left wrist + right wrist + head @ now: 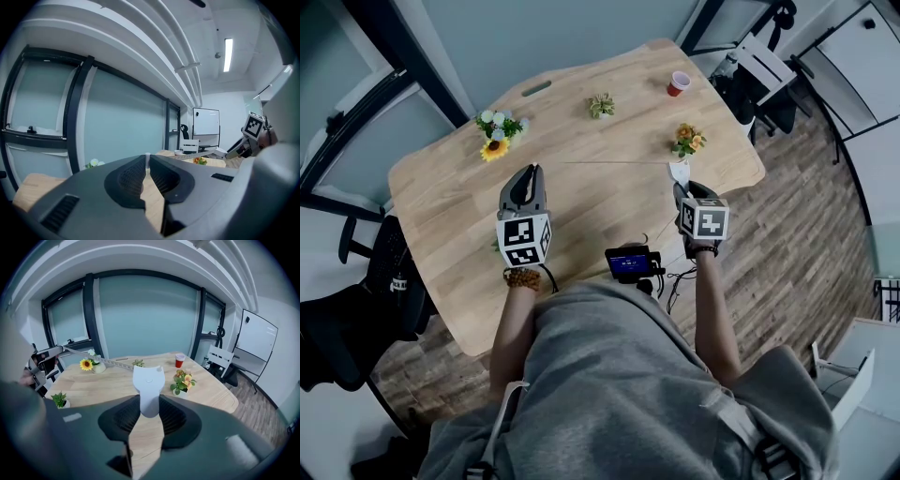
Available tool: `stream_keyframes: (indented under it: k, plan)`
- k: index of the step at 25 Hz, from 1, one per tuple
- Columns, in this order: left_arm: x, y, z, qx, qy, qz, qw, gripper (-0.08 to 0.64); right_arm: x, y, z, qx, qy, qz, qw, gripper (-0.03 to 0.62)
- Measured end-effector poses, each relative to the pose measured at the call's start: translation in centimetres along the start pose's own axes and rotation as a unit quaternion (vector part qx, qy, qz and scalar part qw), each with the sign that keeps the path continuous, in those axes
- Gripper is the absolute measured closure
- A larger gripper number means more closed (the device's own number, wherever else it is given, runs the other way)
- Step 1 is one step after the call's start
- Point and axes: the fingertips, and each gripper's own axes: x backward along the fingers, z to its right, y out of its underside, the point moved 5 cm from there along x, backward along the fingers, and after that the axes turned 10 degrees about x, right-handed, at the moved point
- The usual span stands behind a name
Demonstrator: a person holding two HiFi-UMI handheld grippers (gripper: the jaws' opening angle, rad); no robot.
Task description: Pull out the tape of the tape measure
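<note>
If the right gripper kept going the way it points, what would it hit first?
The right gripper would probably hit the bare table just past its tape measure; the orange flowers sit slightly right of that line, though depth is unclear.

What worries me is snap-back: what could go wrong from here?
The left gripper pinches only the small tape tip; if it slips, the tape could whip back toward the case in the right gripper. The tape hangs over the table near the sunflower pot and might knock it if it sags.

I wear a grey top [619,375], bead bracelet [522,277] on my left wrist; left gripper [531,171] and right gripper [679,186] dark grey, black-and-white marker cubes
</note>
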Motion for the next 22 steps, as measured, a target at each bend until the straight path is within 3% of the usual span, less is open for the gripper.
stream_keyframes:
  k: [14,22]
  plan:
    - [0.0,0.3,-0.2,0.001,-0.007,-0.004,1.0000,0.523,-0.1,0.3,-0.1,-0.007,-0.004,-0.001,1.000,0.460]
    - [-0.3,0.8,0.9,-0.002,0.010,-0.013,0.9999,0.523,-0.4,0.1,-1.4,0.000,-0.021,0.000,1.000,0.460]
